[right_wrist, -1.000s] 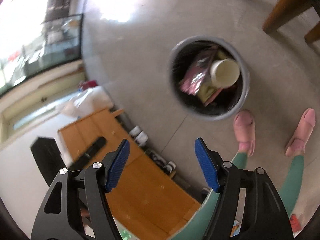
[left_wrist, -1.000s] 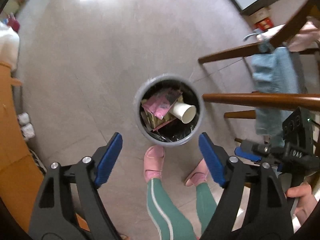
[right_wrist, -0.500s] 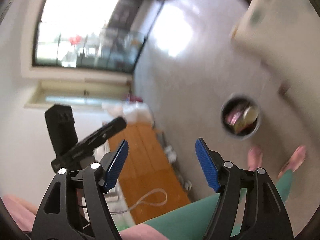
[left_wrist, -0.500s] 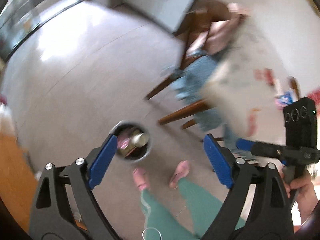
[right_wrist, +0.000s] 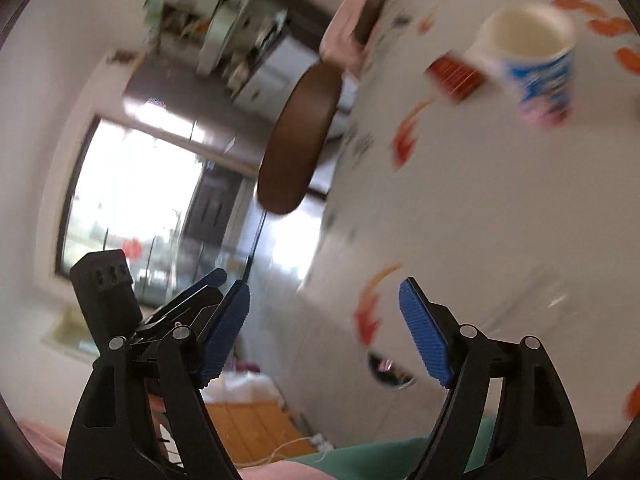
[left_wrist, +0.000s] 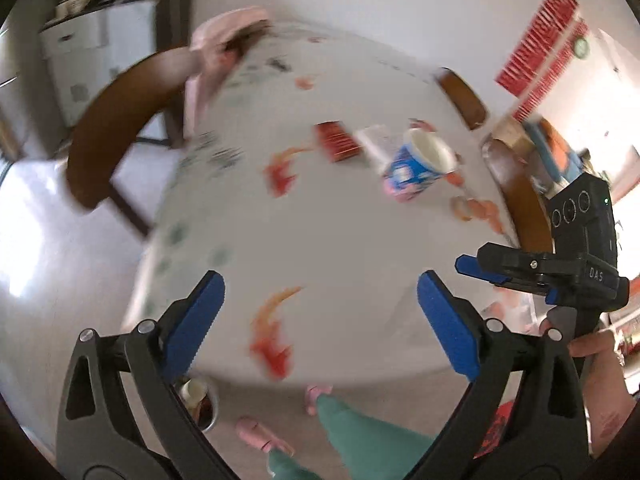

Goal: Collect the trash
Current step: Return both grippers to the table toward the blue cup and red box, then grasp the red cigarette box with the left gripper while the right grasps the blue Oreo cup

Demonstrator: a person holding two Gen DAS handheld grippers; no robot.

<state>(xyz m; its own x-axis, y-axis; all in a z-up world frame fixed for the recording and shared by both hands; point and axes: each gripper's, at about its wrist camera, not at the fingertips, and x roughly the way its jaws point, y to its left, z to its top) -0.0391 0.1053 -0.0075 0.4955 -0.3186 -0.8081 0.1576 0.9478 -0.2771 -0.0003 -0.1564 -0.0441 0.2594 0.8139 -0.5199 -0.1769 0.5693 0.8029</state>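
A blue and white paper cup [left_wrist: 418,166] lies on its side on the white patterned table [left_wrist: 340,240]; it also shows in the right wrist view [right_wrist: 536,68]. A red packet [left_wrist: 338,146] lies left of the cup, also seen in the right wrist view [right_wrist: 456,74]. A pale wrapper [left_wrist: 372,144] lies between them. My left gripper [left_wrist: 320,320] is open and empty above the table's near edge. My right gripper [right_wrist: 324,328] is open and empty; it shows in the left wrist view [left_wrist: 480,270]. The grey trash bin [left_wrist: 200,402] with trash in it stands on the floor below the table.
A dark wooden chair [left_wrist: 120,120] with a pink cloth [left_wrist: 216,52] stands at the table's left. Another chair back [left_wrist: 516,192] stands at the right. My legs and pink slippers [left_wrist: 256,436] are on the floor by the bin. Both views are motion blurred.
Both grippers have swung up from above the bin to face the table top. The bin has dropped to the lower edge of the views. Both stay open.
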